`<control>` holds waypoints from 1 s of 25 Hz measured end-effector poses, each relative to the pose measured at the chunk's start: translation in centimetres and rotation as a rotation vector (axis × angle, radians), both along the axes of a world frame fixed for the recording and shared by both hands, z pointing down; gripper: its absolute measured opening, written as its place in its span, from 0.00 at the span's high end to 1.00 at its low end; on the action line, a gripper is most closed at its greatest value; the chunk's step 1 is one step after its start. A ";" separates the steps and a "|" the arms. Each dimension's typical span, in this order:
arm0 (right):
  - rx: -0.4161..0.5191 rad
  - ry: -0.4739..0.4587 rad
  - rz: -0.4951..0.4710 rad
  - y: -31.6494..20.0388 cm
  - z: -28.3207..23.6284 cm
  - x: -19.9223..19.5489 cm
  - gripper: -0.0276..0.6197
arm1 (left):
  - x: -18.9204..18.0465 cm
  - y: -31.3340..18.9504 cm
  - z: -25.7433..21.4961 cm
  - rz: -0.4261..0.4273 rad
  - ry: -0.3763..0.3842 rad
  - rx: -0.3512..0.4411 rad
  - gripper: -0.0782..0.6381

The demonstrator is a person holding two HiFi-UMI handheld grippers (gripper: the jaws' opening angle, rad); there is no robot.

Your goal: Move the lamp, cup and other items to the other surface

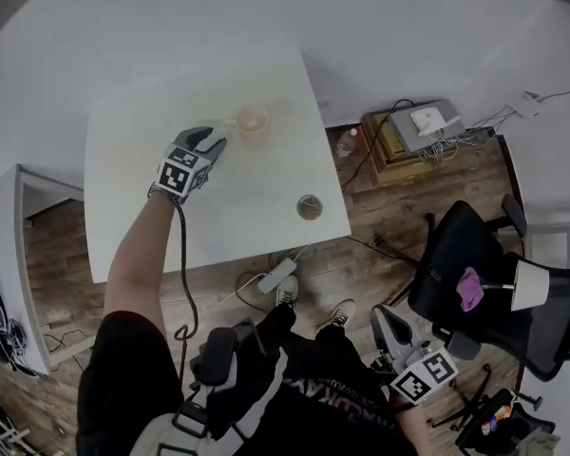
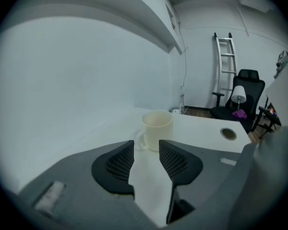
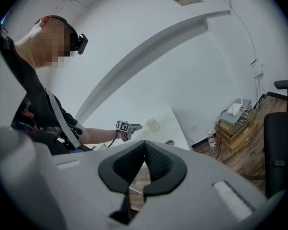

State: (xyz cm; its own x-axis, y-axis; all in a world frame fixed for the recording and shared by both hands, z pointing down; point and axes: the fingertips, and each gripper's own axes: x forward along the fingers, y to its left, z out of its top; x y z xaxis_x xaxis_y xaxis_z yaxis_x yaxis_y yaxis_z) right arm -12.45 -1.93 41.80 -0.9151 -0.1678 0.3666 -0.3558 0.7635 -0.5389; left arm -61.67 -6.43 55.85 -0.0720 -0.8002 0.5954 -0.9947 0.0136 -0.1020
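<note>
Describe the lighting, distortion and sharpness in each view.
Head view: strong fisheye bows the table edges, and the cup nearly washes out against the bright white top. Left gripper view: dim and bluish with a dark round vignette; the left claw sits in shadow. Right gripper view: even light, no glare, the wall ledge bent into an arc.

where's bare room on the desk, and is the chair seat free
Most of the white desk is bare: the near strip from the left gripper to the cable grommet, and the far left corner. Only the cup stands on it. The chair is crowded, holding the lamp and a purple item.
</note>
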 end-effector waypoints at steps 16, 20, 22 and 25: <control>-0.053 0.098 0.102 0.7 2.4 3.2 0.95 | -1.3 -5.0 4.8 0.252 -0.221 -0.211 0.65; -0.067 0.095 0.110 0.5 2.8 3.3 0.95 | -0.8 -5.1 4.8 0.268 -0.221 -0.208 0.66; -0.068 0.093 0.103 0.5 2.9 3.1 0.95 | -0.3 -4.9 4.0 0.247 -0.199 -0.178 0.79; -0.066 0.088 0.087 0.6 2.8 2.6 0.95 | 0.4 -4.5 3.5 0.232 -0.155 -0.146 0.80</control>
